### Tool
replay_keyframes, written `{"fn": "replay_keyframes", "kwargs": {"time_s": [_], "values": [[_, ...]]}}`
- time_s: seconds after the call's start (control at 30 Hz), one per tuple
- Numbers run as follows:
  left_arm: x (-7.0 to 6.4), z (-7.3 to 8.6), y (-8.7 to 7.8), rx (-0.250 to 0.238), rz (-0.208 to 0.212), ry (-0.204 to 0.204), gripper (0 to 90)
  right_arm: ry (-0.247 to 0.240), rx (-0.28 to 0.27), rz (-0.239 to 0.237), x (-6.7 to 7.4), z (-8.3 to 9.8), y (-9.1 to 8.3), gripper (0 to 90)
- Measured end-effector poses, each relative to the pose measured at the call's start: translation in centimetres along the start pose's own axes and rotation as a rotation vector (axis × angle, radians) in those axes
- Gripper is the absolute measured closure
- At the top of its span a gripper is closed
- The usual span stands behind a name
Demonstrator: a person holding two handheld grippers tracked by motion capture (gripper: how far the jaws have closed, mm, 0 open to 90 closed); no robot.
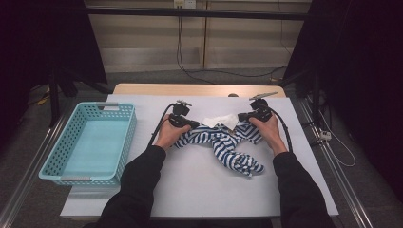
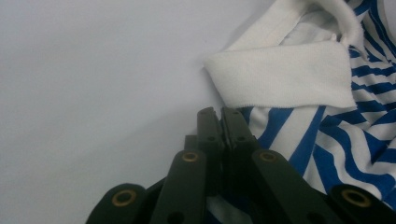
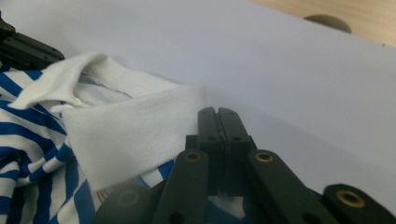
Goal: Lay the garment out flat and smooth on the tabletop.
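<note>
Striped shirt (image 1: 227, 145) crumpled right of the basket (image 1: 61, 164), left gripper (image 2: 219, 113) and right gripper (image 3: 218, 113) both clamped on its fabric beside the white collar (image 3: 126, 135).

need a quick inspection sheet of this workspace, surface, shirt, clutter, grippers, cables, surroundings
surface: pale grey sheet over a wooden table, flat.
job's things: crumpled blue-and-white striped shirt with a white collar at mid-table, collar toward the far edge.
clutter: light blue perforated plastic basket at the sheet's left, with nothing in it.
grippers: left gripper shut, jaws pinching shirt fabric just below the collar; right gripper shut, fabric bunched under the jaws beside the collar.
cables: a black cable trails from each gripper; more black cables on the floor beyond the table.
surroundings: beige wall panels, dark curtains on both sides, grey floor.
</note>
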State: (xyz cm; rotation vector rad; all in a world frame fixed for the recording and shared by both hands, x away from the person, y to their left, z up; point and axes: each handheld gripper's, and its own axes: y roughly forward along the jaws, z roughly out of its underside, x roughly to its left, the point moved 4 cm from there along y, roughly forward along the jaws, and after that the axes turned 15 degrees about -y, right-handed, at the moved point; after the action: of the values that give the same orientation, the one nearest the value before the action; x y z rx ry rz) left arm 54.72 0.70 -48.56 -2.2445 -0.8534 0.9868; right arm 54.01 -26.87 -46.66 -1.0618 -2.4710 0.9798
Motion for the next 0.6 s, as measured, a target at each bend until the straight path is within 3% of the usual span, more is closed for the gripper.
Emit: {"fn": "replay_keyframes", "kwargs": {"time_s": [0.13,0.17,0.2,0.37,0.4,0.47,0.53,0.57,0.6], "values": [[0.0,-0.7,-1.3,-0.045,-0.021,0.017,88.1,-0.025,-0.056,0.021,0.1,-0.8,-0.8,89.8],[0.1,-1.0,-1.7,-0.051,0.01,0.011,88.1,-0.028,-0.072,0.023,0.0,-1.0,-1.0,89.8],[0.1,-1.3,-2.1,-0.081,-0.022,0.015,88.2,-0.025,-0.083,0.025,0.0,-1.1,-1.2,89.8],[0.5,-2.2,-4.3,-0.12,-0.027,0.033,88.3,-0.033,-0.13,0.04,0.0,-1.9,-2.0,89.9],[0.4,-2.5,-4.7,-0.17,-0.027,0.011,88.2,-0.033,-0.136,0.041,0.1,-2.1,-2.1,89.9],[0.4,-2.9,-5.6,-0.19,-0.018,0.022,88.2,-0.042,-0.155,0.046,0.2,-2.4,-2.3,89.9],[0.3,-3.2,-6.3,-0.214,-0.037,0.047,88.2,-0.042,-0.174,0.052,0.3,-2.8,-2.4,89.9],[0.2,-3.3,-6.4,-0.24,-0.04,0.025,88.2,-0.043,-0.183,0.056,0.3,-3.1,-2.4,90.0],[0.4,-3.4,-6.8,-0.245,-0.058,0.042,88.2,-0.055,-0.194,0.069,0.3,-3.4,-2.3,90.0]]}}
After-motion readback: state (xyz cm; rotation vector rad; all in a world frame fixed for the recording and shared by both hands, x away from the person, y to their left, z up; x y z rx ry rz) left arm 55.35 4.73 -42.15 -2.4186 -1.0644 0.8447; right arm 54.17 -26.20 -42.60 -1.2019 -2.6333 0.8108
